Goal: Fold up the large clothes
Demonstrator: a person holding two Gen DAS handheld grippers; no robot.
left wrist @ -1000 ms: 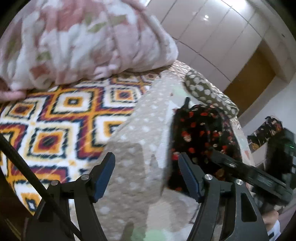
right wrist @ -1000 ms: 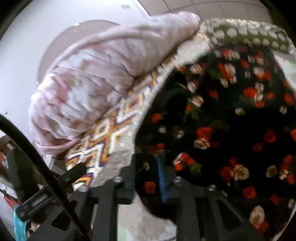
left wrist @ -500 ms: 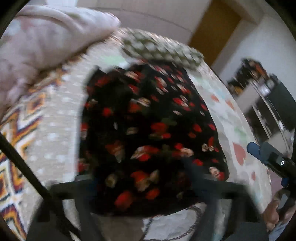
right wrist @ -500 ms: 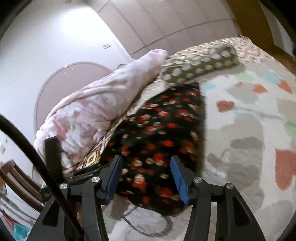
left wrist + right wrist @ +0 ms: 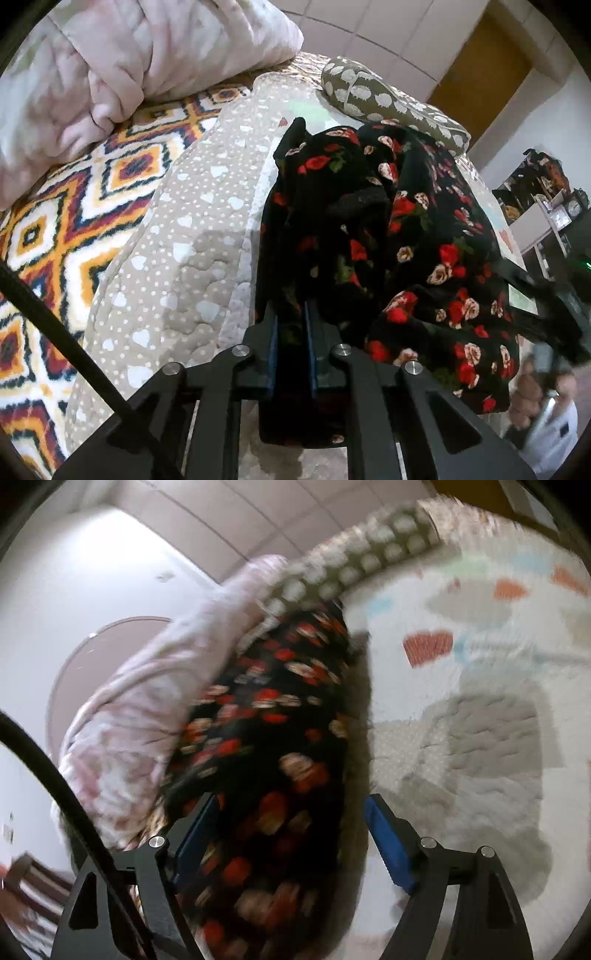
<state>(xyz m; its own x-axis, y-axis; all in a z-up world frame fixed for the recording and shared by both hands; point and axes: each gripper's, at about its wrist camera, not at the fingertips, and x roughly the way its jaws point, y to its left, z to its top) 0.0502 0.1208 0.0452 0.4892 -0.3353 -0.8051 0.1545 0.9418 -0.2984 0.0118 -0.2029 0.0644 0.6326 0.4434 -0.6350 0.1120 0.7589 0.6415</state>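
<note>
A black garment with red and cream roses (image 5: 406, 229) lies bunched on the bed's beige heart-print quilt (image 5: 192, 240). My left gripper (image 5: 291, 332) is shut on a fold at the garment's near left edge, with dark cloth pinched between the blue pads. In the blurred right wrist view the same garment (image 5: 266, 738) runs away from the camera, passing between the fingers. My right gripper (image 5: 291, 834) hangs over it with its jaws wide and still opening. Neither blue pad presses on the cloth.
A bundled pink blanket (image 5: 129, 55) sits at the back left on an orange diamond-pattern cover (image 5: 55, 221). An olive spotted pillow (image 5: 388, 99) lies behind the garment. Dark shelves (image 5: 546, 199) stand at the right, and a hand (image 5: 532, 391) shows at the lower right.
My left gripper swung from over the bare quilt onto the garment and shut on its edge. My right gripper let go of the cloth it was pinching, and its jaws spread wide.
</note>
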